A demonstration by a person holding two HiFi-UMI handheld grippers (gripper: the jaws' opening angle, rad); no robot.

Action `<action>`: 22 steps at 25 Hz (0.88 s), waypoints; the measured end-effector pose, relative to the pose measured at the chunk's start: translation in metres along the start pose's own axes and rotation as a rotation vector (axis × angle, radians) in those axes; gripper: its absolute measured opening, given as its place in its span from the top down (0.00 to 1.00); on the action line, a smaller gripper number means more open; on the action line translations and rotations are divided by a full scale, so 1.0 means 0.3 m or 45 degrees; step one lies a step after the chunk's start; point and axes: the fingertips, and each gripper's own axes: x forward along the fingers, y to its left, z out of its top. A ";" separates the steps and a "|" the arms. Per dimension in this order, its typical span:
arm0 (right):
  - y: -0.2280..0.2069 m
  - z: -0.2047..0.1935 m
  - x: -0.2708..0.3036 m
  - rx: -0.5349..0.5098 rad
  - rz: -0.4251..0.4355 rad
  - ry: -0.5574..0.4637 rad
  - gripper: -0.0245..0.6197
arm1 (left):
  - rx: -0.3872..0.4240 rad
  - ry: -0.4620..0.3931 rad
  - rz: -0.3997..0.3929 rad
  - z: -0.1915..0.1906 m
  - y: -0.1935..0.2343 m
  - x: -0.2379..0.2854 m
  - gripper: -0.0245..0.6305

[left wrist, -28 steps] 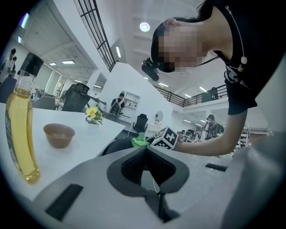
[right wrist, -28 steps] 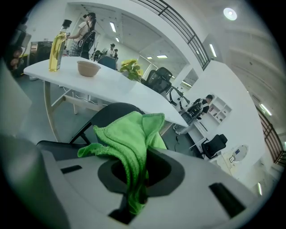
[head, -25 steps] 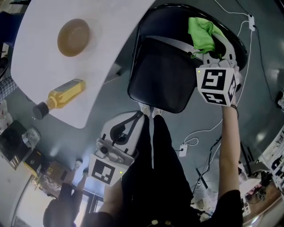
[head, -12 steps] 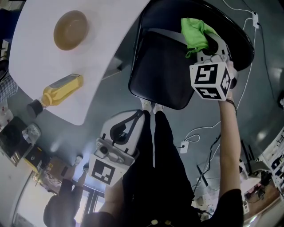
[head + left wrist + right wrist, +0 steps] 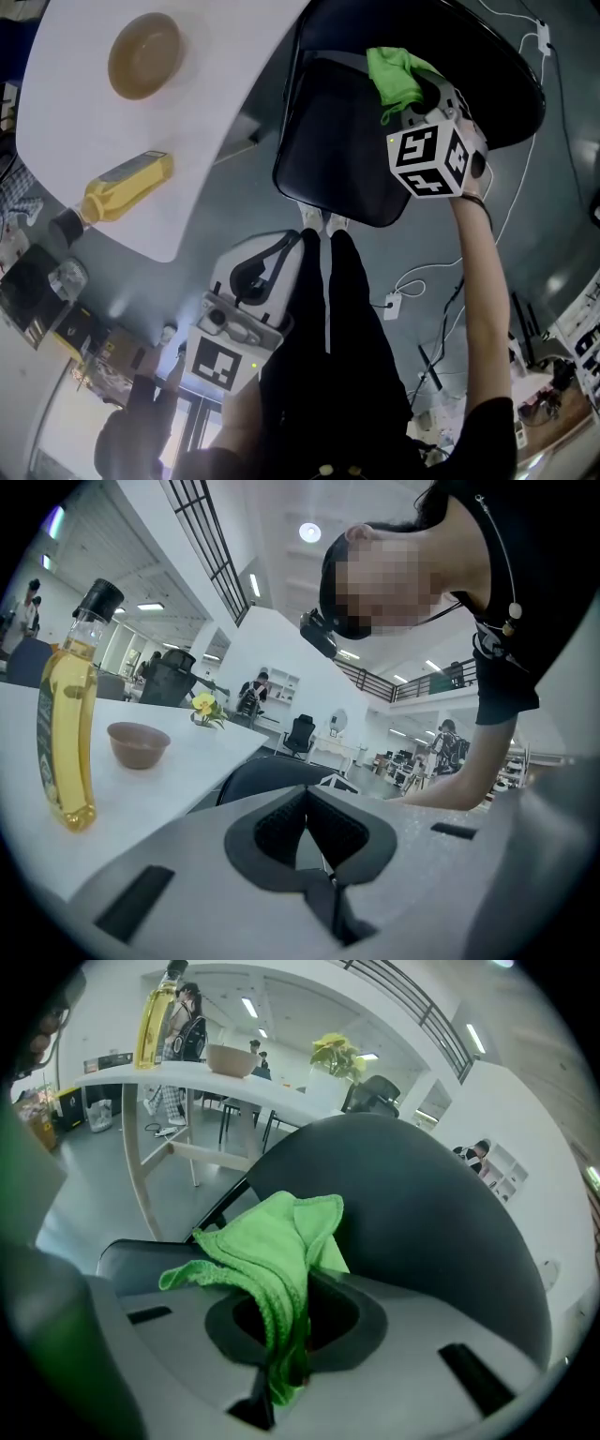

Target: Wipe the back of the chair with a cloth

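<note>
As right gripper pinches cloth (green), chair back beyond

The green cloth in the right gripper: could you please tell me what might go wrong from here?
The green cloth is pinched by one narrow fold in the right gripper, so rubbing might pull it free. It is bunched, so the jaws may scrape the black chair back.
</note>
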 end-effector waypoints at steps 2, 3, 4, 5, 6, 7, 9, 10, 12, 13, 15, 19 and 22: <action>0.021 -0.017 0.021 0.006 0.020 0.016 0.90 | -0.001 0.000 -0.002 -0.002 0.002 -0.001 0.96; 0.030 -0.024 0.033 0.008 0.029 0.026 0.90 | -0.001 0.000 -0.002 -0.003 0.003 -0.002 0.96; 0.040 -0.031 0.043 0.010 0.038 0.036 0.90 | -0.001 0.000 -0.001 -0.003 0.006 -0.003 0.96; 0.050 -0.038 0.053 0.012 0.048 0.045 0.90 | -0.001 -0.001 -0.001 -0.003 0.009 -0.005 0.96; 0.059 -0.044 0.060 0.013 0.056 0.055 0.90 | -0.001 0.000 -0.001 -0.003 0.012 -0.006 0.96; 0.068 -0.048 0.063 0.012 0.064 0.064 0.90 | 0.000 0.002 -0.002 -0.003 0.014 -0.008 0.96; 0.079 -0.050 0.056 0.004 0.072 0.069 0.90 | 0.000 0.005 -0.003 -0.004 0.017 -0.011 0.96; 0.080 -0.046 0.046 0.003 0.070 0.064 0.90 | 0.000 0.005 -0.005 -0.005 0.017 -0.013 0.96; 0.072 -0.030 0.016 0.014 0.058 0.046 0.90 | 0.002 0.008 -0.010 -0.005 0.016 -0.015 0.96; 0.063 -0.023 -0.001 0.022 0.049 0.037 0.90 | 0.004 0.009 -0.013 -0.005 0.013 -0.015 0.96; 0.039 -0.013 -0.035 0.031 0.026 0.029 0.90 | 0.008 0.010 -0.025 -0.002 0.004 -0.011 0.96; -0.008 0.005 -0.098 0.030 -0.013 0.013 0.90 | 0.017 0.001 -0.058 0.012 -0.028 0.005 0.96; -0.063 0.023 -0.164 0.087 -0.050 -0.035 0.90 | 0.029 -0.003 -0.090 0.025 -0.063 0.018 0.96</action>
